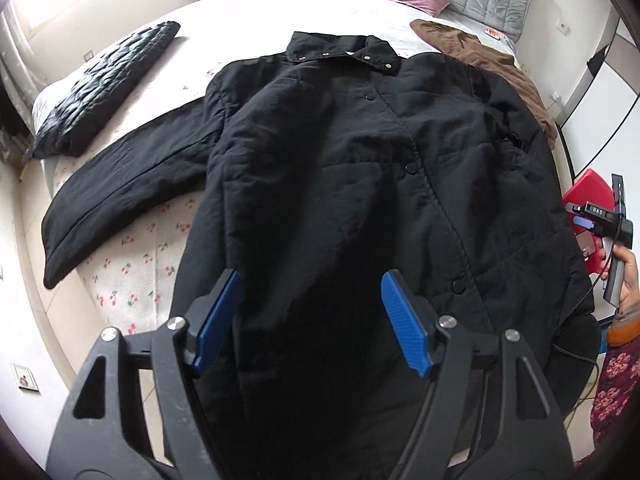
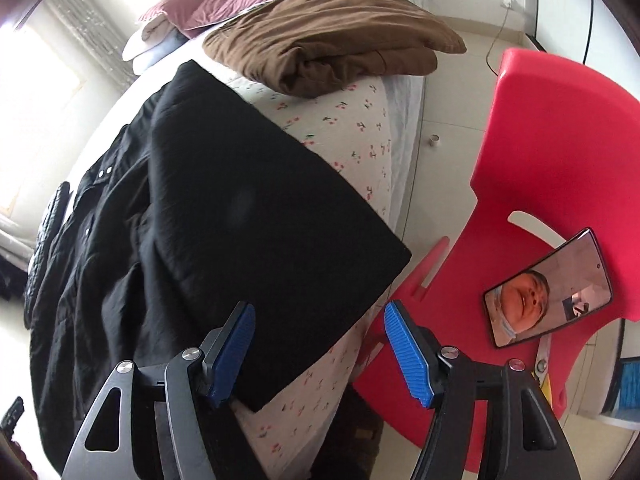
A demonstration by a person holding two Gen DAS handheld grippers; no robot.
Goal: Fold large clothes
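The black padded coat [image 1: 360, 168] lay face up on the bed [image 1: 140, 264], snapped shut down the front, its collar pointing to the pillows. One sleeve [image 1: 120, 192] stretched out flat to the side over the cherry-print sheet. The other sleeve [image 2: 272, 240] lay out toward the bed's edge near the red plastic chair [image 2: 552, 168].

The left hand-held gripper [image 1: 312, 316] hovered over the lower body of the coat with its blue pads apart and nothing between them. The right hand-held gripper [image 2: 320, 348] was also spread wide, empty, just above the cuff end of that sleeve.

The step in hand seemed to be folding the sleeves inward. To do it well, I think each gripper should bite the cuff fully, because the quilted fabric was thick and puffy and may slip from a shallow pinch. The sleeve should then be carried across the chest and laid straight, not dragged.

The shell looked matte and finely crinkled, with round snap buttons. A folded brown garment [image 2: 332, 44] and a shiny quilted black piece [image 1: 108, 84] lay beside it.
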